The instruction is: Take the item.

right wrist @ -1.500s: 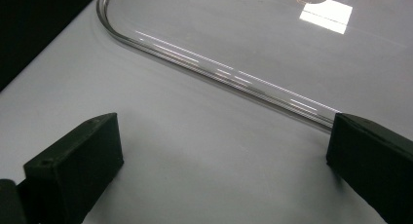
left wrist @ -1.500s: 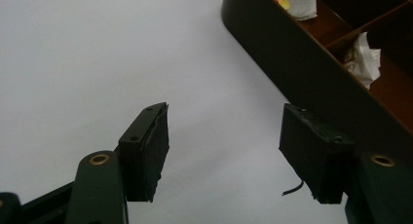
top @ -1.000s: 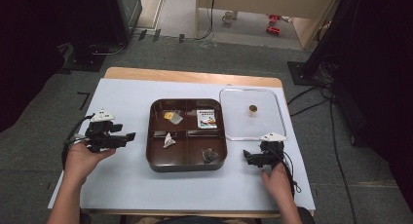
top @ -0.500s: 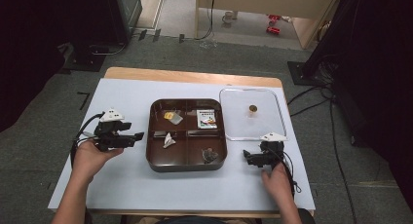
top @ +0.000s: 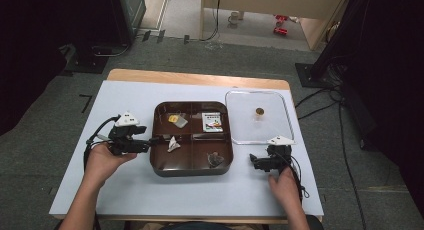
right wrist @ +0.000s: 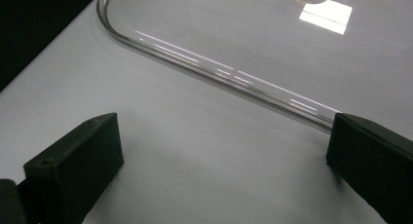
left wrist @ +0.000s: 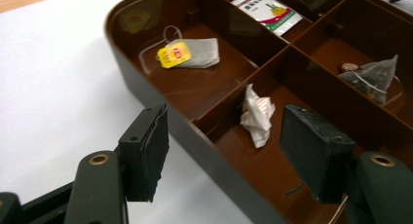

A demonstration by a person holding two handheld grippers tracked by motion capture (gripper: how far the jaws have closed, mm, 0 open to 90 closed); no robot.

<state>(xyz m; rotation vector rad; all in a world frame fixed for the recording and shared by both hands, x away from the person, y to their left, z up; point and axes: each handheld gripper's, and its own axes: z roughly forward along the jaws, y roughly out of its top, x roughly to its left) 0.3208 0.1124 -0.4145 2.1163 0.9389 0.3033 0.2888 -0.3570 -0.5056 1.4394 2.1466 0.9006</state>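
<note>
A brown four-compartment tray (top: 192, 173) (left wrist: 146, 90) sits mid-table. It holds a flat tea bag with a yellow tag (top: 176, 119) (left wrist: 192, 52), a printed packet (top: 213, 122) (left wrist: 265, 10), a crumpled white wrapper (top: 172, 144) (left wrist: 256, 115) and a pyramid tea bag (top: 215, 160) (left wrist: 372, 75). My left gripper (top: 152, 139) (left wrist: 226, 136) is open at the tray's left wall, one jaw outside and one over the front-left compartment, the wrapper just ahead. My right gripper (top: 253, 162) (right wrist: 224, 151) rests open on the table, nothing between its jaws.
A clear lid (top: 240, 135) (right wrist: 292, 39) with a small brown knob (top: 259, 111) lies right of the tray, its curved rim just beyond my right gripper's jaws. A white sheet (top: 125, 195) covers the table. Cables trail from both grippers.
My left gripper has moved right, from the open table to the tray's left wall. The right gripper has stayed put.
</note>
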